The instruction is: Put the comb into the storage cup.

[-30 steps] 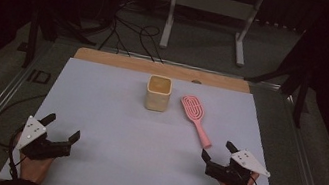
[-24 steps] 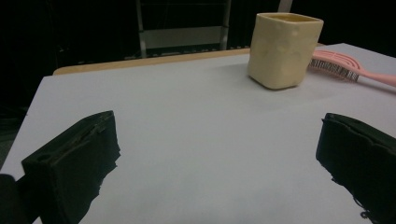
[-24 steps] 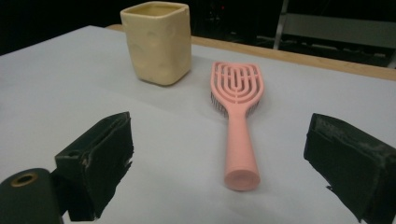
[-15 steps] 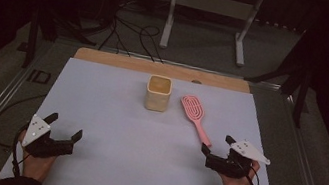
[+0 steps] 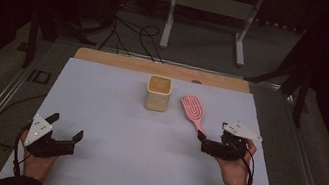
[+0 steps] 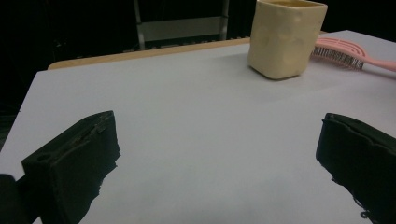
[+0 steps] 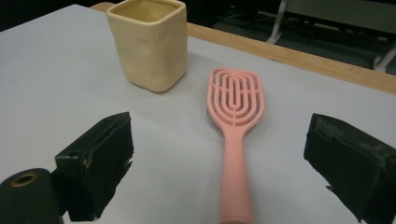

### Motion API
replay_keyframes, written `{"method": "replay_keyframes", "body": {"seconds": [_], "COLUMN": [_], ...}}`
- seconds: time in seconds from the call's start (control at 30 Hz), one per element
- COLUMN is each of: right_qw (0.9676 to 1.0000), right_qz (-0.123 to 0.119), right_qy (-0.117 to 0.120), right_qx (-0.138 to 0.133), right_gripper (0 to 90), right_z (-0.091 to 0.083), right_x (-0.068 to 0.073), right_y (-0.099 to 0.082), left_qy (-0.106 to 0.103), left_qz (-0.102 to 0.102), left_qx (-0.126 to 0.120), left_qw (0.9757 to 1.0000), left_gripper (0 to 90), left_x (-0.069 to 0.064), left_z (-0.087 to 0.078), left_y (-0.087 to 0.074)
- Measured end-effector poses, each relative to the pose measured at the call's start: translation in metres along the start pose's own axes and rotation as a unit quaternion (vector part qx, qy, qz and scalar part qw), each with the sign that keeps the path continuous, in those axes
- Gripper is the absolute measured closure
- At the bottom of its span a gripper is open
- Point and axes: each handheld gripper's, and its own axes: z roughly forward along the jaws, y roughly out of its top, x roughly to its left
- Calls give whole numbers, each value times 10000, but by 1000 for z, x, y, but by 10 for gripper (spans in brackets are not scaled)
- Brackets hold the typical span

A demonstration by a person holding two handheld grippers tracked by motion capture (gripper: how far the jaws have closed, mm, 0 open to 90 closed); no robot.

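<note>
A cream square cup [image 5: 158,94] stands upright at the far middle of the white table top [image 5: 113,114]. Just right of it a pink hairbrush [image 5: 193,111] lies flat, its handle pointing toward the near right. My right gripper [image 5: 211,132] is open at the handle's end. In the right gripper view the brush [image 7: 236,100] runs up between the spread jaws of that gripper [image 7: 224,140], and the cup [image 7: 149,44] is beyond at the left. My left gripper [image 5: 67,126] is open near the front left corner, with nothing between its jaws [image 6: 219,158]. The cup [image 6: 286,39] and brush [image 6: 350,53] are far ahead.
A wooden strip [image 5: 161,68] borders the table's far edge. Behind it, on the floor, are a metal stand [image 5: 209,9] and loose cables [image 5: 126,35]. Metal rails run along both sides of the table. Bare white surface lies between the two grippers.
My right gripper has moved forward and left, up to the end of the brush handle. The left gripper has barely shifted. Cup and brush have stayed put.
</note>
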Motion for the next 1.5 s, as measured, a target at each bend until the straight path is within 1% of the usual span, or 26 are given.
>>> {"method": "replay_keyframes", "body": {"seconds": [0.03,0.1,0.17,0.33,0.43,0.6,0.73,0.77,0.8,0.83,0.87,1.0,1.03,1.07,1.1,1.17,1.4,1.43,1.5], "right_qw": [10000,9999,9999,9991,9985,9979,9971,9971,9967,9967,9956,9930,9930,9922,9905,9885,9820,9811,9788], "right_qz": [0,-36,-52,-151,-145,31,-16,-16,-55,-55,-39,-20,-20,-40,-7,-1,-5,-26,16], "right_qy": [0,-59,-65,-129,-165,-162,-191,-191,-199,-199,-198,-203,-203,-209,-197,-193,-127,-105,-74], "right_qx": [0,92,117,370,503,632,736,736,781,781,917,1165,1165,1228,1364,1499,1884,1930,2048], "right_gripper": [80,80,80,80,81,81,82,82,82,82,83,83,83,83,83,83,88,101,112], "right_z": [0,5,7,20,27,39,48,48,54,54,62,76,76,79,86,92,111,113,117], "right_x": [0,-2,-3,-5,-6,-13,-16,-16,-17,-17,-19,-23,-23,-24,-26,-27,-30,-30,-31], "right_y": [0,8,11,26,31,39,45,45,47,47,46,40,40,39,37,35,26,25,23], "left_qy": [2,-1,0,11,11,2,0,0,-3,-3,-11,-19,-19,-19,-26,-35,-45,-48,-53], "left_qz": [-2,-10,-11,-25,-23,-32,-24,-24,-12,-12,-15,-16,-16,-16,-17,-8,-11,-7,-5], "left_qx": [0,-4,-1,7,7,3,7,7,14,14,18,28,28,28,38,45,49,55,61], "left_qw": [10000,10000,10000,10000,10000,10000,10000,10000,10000,10000,10000,10000,10000,10000,10000,10000,10000,10000,10000], "left_gripper": [0,0,0,0,0,0,0,0,0,0,0,1,0,0,0,0,0,0,0], "left_x": [0,0,0,0,0,1,0,0,0,0,0,0,0,0,0,0,0,0,0], "left_z": [0,0,0,-1,-1,-1,-1,-1,-1,-1,-1,0,0,0,0,0,0,0,0], "left_y": [0,0,0,-1,-1,-1,-1,-1,-1,-1,-1,-1,-1,-1,-1,-1,-1,-2,-2]}}
